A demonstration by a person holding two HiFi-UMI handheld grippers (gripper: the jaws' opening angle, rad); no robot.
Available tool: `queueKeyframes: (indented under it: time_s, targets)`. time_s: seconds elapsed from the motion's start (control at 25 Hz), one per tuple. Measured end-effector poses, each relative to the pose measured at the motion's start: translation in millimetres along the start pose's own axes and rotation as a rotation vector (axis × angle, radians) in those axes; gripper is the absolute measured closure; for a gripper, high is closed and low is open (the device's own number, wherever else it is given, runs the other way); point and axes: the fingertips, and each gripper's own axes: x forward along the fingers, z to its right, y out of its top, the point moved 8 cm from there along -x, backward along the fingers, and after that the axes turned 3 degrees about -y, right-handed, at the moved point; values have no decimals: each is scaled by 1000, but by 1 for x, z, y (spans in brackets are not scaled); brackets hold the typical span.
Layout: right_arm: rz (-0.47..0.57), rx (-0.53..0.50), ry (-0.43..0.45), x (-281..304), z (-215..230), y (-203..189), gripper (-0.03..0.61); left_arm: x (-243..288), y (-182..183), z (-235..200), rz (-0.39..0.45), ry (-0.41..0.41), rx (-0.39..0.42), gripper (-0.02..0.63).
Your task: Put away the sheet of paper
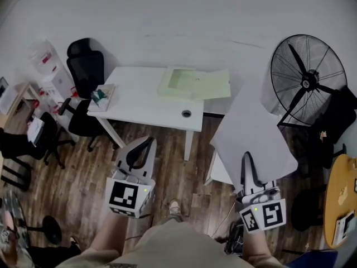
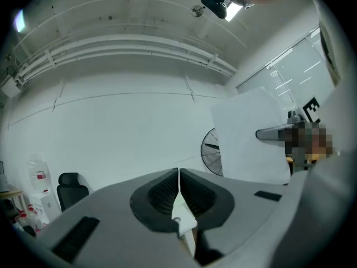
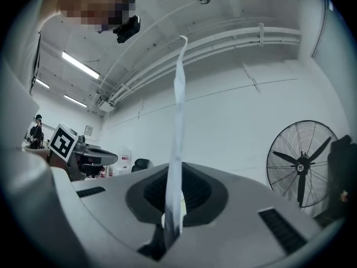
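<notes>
In the head view my right gripper point(image 1: 247, 156) is shut on the lower edge of a white sheet of paper point(image 1: 251, 127) and holds it up in the air, right of the white table point(image 1: 145, 102). The right gripper view shows the sheet point(image 3: 179, 110) edge-on, rising from between the closed jaws point(image 3: 175, 172). A pale green folder point(image 1: 195, 83) lies open on the table's far right part. My left gripper point(image 1: 146, 142) hangs over the floor in front of the table, shut and empty point(image 2: 179, 177). From the left gripper view the sheet point(image 2: 245, 138) stands to the right.
A large floor fan point(image 1: 305, 80) stands at the right against the wall. Black office chairs point(image 1: 86, 66) and a water dispenser point(image 1: 47, 66) are at the left. A round wooden table point(image 1: 337, 200) is at the far right. A small book point(image 1: 101, 96) lies on the table's left end.
</notes>
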Motion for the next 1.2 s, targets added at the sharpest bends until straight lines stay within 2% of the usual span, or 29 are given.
queueKeyframes:
  time_s: [0.2,0.44,0.76,1.2]
  targets:
    - [-24,-8,-2,70,-2,-11,555,45,-8,-55,4,-12,33,589]
    - [-27,-14,-33,125,-5,-20,555,79,-24,-100,-10,-17,-14,589]
    - [-67,-33,-53,163,4,-33,555,106,-45,-123,-28,-25,-57,589]
    - [-97,-28,-34,231,47,-55,555,180,-54,-139,-45,-20,-53,589]
